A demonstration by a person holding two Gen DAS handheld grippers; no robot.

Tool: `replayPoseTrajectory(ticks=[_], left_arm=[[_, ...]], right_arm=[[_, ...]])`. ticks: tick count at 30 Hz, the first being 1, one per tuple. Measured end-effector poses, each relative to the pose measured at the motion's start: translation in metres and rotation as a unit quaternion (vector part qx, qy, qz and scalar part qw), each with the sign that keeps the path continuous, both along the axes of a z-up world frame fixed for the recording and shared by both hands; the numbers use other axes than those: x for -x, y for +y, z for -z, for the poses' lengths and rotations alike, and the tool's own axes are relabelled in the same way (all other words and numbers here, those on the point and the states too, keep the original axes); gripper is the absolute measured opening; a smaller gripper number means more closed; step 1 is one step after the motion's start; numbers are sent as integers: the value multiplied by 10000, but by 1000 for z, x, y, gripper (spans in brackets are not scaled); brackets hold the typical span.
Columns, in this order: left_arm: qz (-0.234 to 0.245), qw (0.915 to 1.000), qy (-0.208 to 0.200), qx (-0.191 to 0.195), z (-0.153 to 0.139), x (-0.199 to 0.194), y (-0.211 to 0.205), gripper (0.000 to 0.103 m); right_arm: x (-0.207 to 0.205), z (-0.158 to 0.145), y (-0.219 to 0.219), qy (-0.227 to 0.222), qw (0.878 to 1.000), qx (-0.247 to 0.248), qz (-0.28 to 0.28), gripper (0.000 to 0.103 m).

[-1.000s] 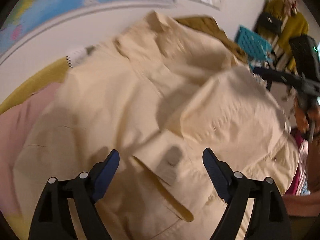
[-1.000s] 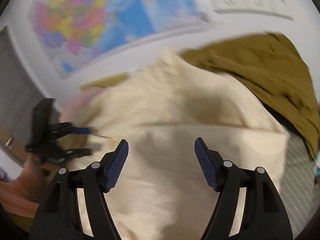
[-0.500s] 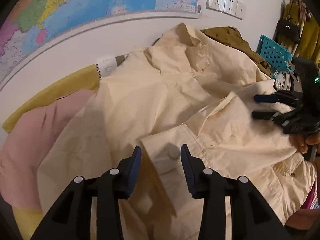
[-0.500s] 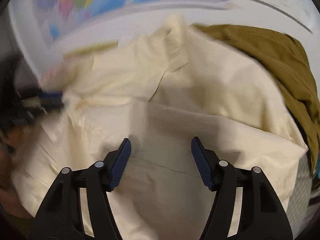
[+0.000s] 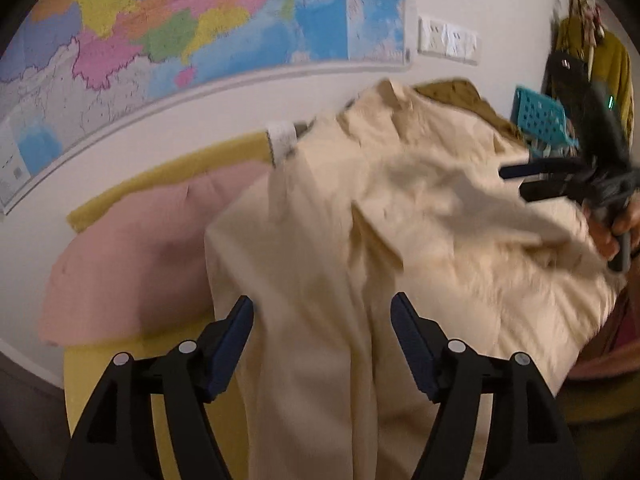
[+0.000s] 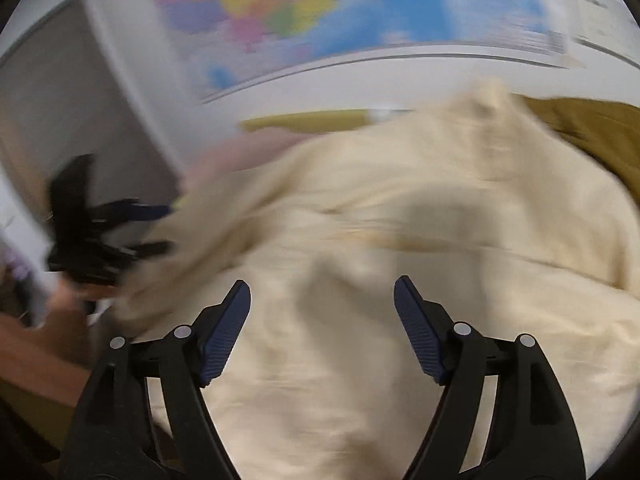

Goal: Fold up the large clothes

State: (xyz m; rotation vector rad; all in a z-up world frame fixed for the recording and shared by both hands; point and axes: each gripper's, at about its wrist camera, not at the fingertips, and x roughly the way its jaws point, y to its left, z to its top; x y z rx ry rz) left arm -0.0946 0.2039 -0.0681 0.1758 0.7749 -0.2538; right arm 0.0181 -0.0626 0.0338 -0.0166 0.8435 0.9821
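— What does the shirt look like?
— The cream shirt [image 5: 400,216] is big and crumpled, with its collar up by the wall. It lies on a pink cloth [image 5: 132,264] and a yellow sheet [image 5: 168,176], under the map [image 5: 192,20].
— And the tongs?
— The left gripper [image 5: 322,334] is spread wide over the shirt, holding nothing. The right gripper [image 6: 322,318] is spread wide too, empty.

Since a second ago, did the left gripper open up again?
Yes. The left gripper went from nearly closed to wide open, and it sits lower against the wall map now.
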Motion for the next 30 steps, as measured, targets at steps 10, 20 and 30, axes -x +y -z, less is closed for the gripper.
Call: replayPoseTrajectory(ticks=[10,20,30], left_arm=[[-44,9999,17,-159,21,34,8,56],[-234,9997,-64,78,23,54,29,57],[701,9943,-775,189,-11,81,18,76]], right_arm=[[24,27,122,921,9846,-466,-1408,65],[-21,50,191,1798,9723,-493,-1410,13],[-62,-64,131,927,9837,-1101,-1078,7]])
